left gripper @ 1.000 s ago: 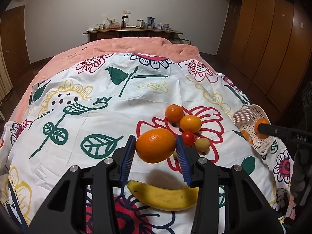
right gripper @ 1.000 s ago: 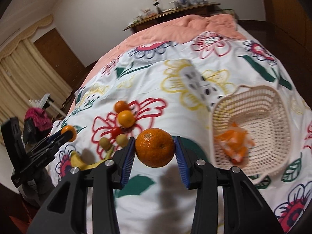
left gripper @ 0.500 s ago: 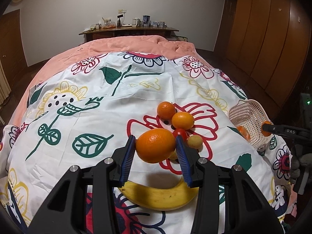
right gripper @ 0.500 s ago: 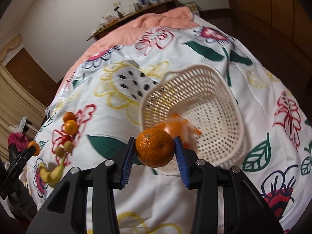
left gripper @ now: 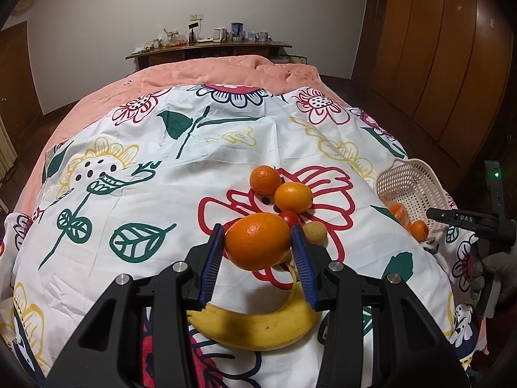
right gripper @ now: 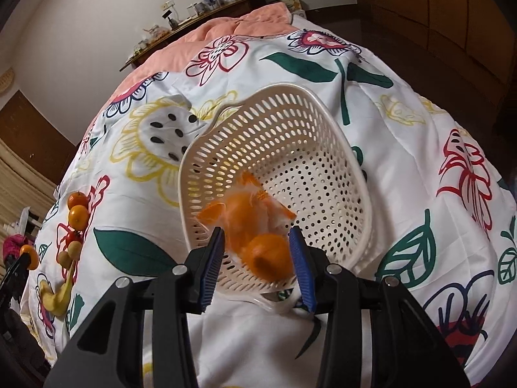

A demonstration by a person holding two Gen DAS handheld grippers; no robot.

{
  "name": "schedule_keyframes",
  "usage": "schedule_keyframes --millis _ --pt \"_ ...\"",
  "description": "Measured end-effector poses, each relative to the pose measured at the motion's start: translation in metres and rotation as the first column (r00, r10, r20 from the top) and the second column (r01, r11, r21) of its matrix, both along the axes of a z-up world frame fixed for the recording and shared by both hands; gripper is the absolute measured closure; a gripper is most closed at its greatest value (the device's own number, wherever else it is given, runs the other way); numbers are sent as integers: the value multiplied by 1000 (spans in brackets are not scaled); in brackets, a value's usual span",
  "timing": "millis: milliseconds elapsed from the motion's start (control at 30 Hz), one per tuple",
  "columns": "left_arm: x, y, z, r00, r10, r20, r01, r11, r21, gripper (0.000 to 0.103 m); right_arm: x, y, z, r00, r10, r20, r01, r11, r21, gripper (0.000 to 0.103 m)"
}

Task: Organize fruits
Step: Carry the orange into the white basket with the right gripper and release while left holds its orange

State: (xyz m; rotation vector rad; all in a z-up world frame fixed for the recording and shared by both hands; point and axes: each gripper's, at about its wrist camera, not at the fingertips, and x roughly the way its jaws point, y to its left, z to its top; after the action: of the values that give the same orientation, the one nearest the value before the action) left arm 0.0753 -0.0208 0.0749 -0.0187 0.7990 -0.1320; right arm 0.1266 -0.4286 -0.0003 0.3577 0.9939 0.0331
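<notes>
Right gripper (right gripper: 257, 266) open over perforated white plastic basket (right gripper: 352, 174) with a blurred orange inside; left gripper (left gripper: 258, 252) clamps large orange (left gripper: 257, 245); five fruits left on bed.

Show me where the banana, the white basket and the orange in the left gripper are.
banana (left gripper: 258, 328): left wrist view, middle of its curved body.
white basket (right gripper: 352, 165): right wrist view, its right rim.
orange (left gripper: 257, 245): left wrist view, centre of the peel.

White wall (left gripper: 129, 16), wooden wardrobe (left gripper: 452, 48).
</notes>
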Motion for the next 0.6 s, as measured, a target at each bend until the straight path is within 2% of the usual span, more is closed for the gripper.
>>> schedule_keyframes --millis 333,600 --pt "3 -19 5 999 -39 3 39 999 22 59 -6 -4 7 999 -3 39 1 999 34 61" --pt "13 -53 11 994 -109 -1 109 993 49 59 -13 -13 16 993 -11 119 1 996 84 50"
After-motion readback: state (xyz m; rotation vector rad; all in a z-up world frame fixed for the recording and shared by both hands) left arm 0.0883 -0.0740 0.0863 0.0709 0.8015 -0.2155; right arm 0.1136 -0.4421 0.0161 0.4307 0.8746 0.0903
